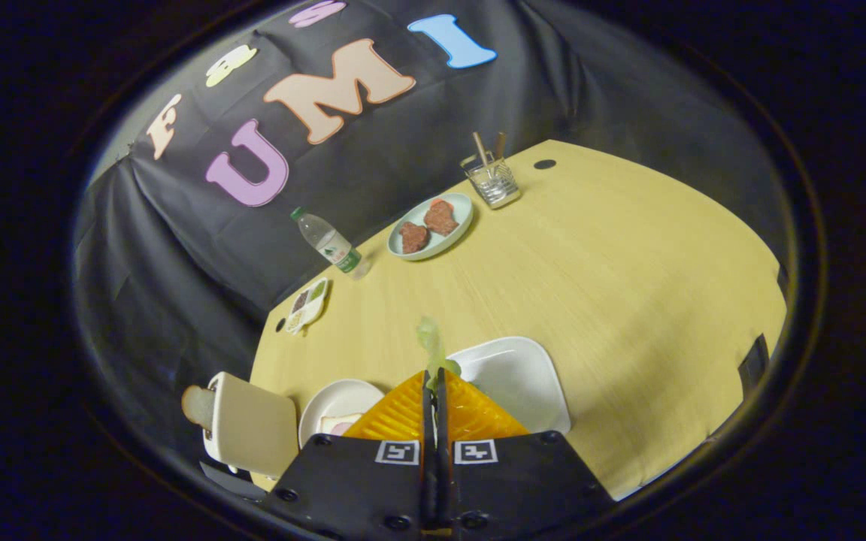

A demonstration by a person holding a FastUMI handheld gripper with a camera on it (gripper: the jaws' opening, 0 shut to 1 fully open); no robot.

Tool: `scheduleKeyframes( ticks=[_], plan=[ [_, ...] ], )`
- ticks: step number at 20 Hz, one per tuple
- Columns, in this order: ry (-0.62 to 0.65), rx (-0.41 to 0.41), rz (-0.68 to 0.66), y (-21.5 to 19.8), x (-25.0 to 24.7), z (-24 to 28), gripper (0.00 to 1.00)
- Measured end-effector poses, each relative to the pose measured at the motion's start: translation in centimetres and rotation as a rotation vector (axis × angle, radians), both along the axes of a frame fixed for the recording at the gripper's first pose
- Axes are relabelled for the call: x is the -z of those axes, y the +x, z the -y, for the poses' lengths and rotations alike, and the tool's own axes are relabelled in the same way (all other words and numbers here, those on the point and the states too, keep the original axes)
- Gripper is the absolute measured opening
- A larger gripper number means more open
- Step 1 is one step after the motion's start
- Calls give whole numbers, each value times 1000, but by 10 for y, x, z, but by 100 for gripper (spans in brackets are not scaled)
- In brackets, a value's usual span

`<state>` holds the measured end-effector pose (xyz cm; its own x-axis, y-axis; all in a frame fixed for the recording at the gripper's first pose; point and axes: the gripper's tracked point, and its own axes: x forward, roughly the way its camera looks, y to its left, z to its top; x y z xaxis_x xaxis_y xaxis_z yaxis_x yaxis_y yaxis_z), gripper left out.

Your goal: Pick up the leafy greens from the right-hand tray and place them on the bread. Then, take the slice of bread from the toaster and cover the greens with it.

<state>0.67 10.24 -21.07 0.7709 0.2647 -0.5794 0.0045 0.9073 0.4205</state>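
My gripper (434, 373) is shut on the leafy greens (431, 342), a pale green leaf that sticks out past the fingertips, lifted above the table. Just right of the fingers lies the white rectangular tray (523, 379), bare where it shows. Left of the fingers sits a round white plate (335, 402) with a slice of bread (339, 424) topped by something pink, partly hidden behind the fingers. Further left stands the white toaster (249, 424) with a bread slice (198, 406) poking out of its slot.
Beyond the fingers on the yellow table (628, 285): a water bottle (330, 244), a pale plate with two pieces of meat (431, 223), a wire holder with sticks (493, 180), and a small sauce tray (307, 306) near the table's far left edge.
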Motion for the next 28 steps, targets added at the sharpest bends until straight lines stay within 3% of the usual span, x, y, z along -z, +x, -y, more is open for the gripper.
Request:
scheduleKeyframes(
  ticks=[4, 11, 19, 22, 28],
  plan=[
    [53, -50, 28, -5, -24, -33, 3],
    [148, -215, 22, -23, -51, -125, 3],
    [232, -352, -78, -58, -34, -211, 3],
    [210, -365, -124, -66, -9, -223, 3],
    [14, -280, -204, -55, 55, -186, 3]
  ],
)
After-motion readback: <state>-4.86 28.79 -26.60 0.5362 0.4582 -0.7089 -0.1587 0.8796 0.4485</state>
